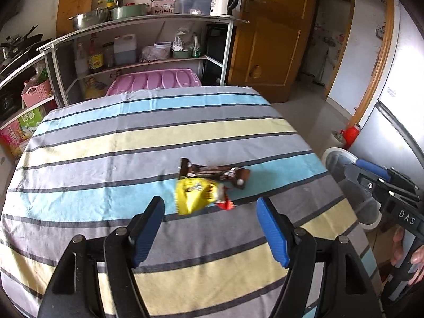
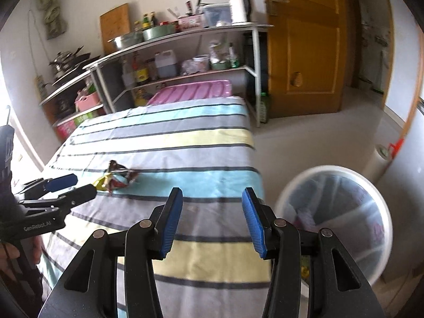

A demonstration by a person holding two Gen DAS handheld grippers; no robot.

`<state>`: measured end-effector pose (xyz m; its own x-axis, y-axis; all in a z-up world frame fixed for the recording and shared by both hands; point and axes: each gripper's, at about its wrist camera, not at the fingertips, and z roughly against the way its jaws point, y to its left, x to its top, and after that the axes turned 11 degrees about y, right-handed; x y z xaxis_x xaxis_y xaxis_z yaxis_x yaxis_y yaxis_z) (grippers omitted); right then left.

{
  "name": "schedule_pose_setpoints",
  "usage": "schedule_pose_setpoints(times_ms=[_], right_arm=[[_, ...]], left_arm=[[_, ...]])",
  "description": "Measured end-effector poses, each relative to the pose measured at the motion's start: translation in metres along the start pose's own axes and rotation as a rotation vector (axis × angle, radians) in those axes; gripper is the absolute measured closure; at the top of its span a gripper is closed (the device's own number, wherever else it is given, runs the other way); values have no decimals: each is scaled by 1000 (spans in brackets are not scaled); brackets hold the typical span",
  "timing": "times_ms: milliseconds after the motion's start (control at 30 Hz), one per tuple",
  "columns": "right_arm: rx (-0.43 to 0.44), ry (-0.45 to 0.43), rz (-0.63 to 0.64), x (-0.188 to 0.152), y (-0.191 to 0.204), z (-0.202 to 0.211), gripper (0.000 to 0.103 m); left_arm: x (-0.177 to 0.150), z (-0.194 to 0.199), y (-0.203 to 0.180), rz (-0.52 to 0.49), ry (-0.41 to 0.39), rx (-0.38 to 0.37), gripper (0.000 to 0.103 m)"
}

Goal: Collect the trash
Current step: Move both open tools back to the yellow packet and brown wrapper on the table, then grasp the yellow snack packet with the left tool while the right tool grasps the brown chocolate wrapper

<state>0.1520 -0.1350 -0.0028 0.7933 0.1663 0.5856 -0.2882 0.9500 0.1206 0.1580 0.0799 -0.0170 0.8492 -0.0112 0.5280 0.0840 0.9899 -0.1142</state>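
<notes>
A yellow snack wrapper (image 1: 194, 194) and a brown wrapper (image 1: 212, 172) lie together on the striped tablecloth (image 1: 132, 143), with a small red scrap (image 1: 225, 203) beside them. My left gripper (image 1: 210, 206) is open and empty, just short of the wrappers. The wrappers (image 2: 119, 177) and the left gripper (image 2: 76, 185) also show in the right wrist view. My right gripper (image 2: 212, 198) is open and empty, over the table's right edge. It shows at the right in the left wrist view (image 1: 371, 171). A white trash bin (image 2: 336, 222) stands on the floor right of the table.
A metal shelf rack (image 1: 137, 42) with pots, bottles and a kettle stands behind the table. A pink plastic lid (image 1: 156, 80) leans at the far table edge. A wooden door (image 1: 275, 31) is at the back right. A refrigerator (image 1: 392, 122) stands at the right.
</notes>
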Motion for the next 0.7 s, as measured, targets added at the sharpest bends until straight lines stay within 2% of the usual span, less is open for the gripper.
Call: schedule_pose_setpoints(times_ms=[167, 333, 600, 700], right_arm=[[14, 34, 68, 20, 25, -20, 55], [84, 53, 98, 41, 38, -43, 55], [185, 116, 141, 62, 59, -81, 55], [213, 137, 156, 65, 67, -91, 55]], left_arm=[[6, -14, 7, -11, 33, -17, 28], [10, -32, 8, -28, 68, -8, 28], [14, -43, 30, 22, 92, -28, 28], [14, -44, 39, 44, 90, -45, 33]])
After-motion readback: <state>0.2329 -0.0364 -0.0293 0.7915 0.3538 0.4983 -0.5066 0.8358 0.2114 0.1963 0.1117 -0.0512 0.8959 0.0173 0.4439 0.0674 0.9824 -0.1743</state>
